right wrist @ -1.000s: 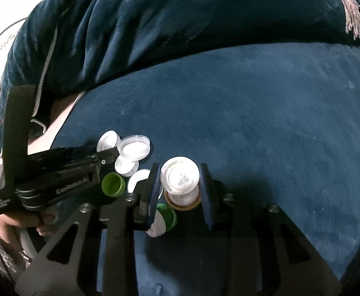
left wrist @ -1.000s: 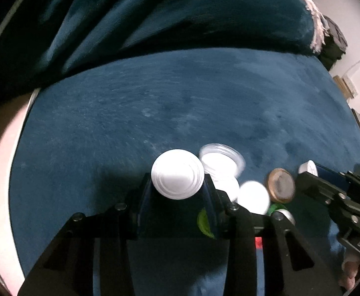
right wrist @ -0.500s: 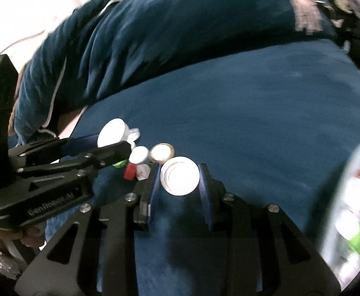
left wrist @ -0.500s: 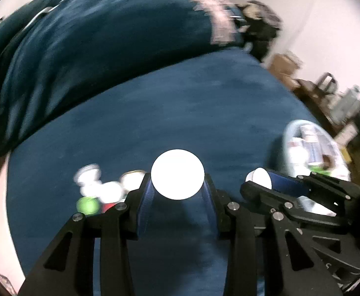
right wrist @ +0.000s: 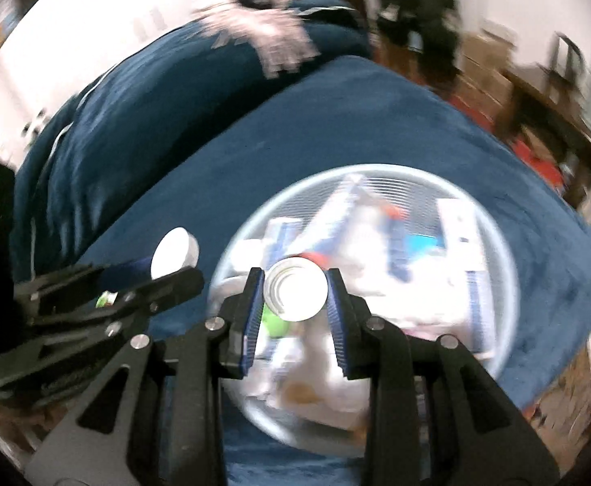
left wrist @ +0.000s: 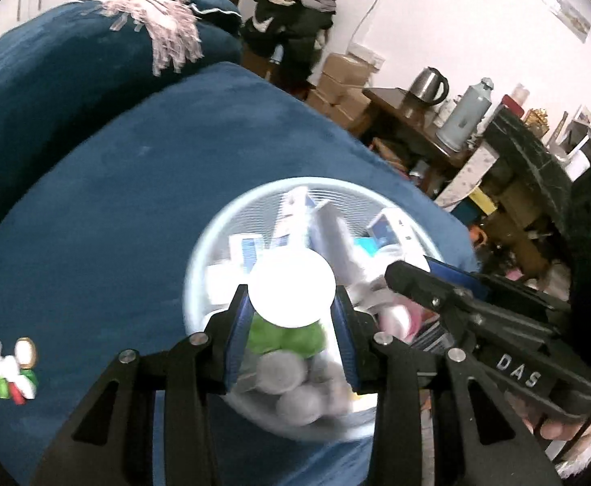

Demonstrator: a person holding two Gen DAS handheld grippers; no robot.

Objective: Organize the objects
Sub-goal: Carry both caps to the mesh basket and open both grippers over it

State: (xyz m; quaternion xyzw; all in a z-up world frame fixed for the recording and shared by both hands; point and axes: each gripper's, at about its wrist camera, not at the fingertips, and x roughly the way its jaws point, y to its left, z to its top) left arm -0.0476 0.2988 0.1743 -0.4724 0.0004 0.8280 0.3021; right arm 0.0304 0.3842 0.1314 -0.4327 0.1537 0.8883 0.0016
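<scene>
My left gripper (left wrist: pixel 291 312) is shut on a white round cap (left wrist: pixel 291 289) and holds it above a pale blue round basket (left wrist: pixel 214 243) full of boxes and caps. My right gripper (right wrist: pixel 295 295) is shut on a white ridged lid (right wrist: pixel 295 293) and holds it above the same basket (right wrist: pixel 493 243). The left gripper with its cap (right wrist: pixel 171 253) shows at the left of the right wrist view. The right gripper's fingers (left wrist: pixel 457 303) show at the right of the left wrist view. A small heap of loose caps (left wrist: pixel 11 368) lies on the blue blanket at far left.
The basket sits on a dark blue blanket (left wrist: pixel 133 170) over a bed. A pink fringed scarf (left wrist: pixel 161 32) lies on the bedding behind. Beyond the bed stand cardboard boxes (left wrist: pixel 344 89), a kettle (left wrist: pixel 429 85) and a thermos (left wrist: pixel 463 117) on a cluttered table.
Both grippers have swung right, away from the heap of caps, each carrying its cap. They now hang over the basket, which was at the right edge half a second ago.
</scene>
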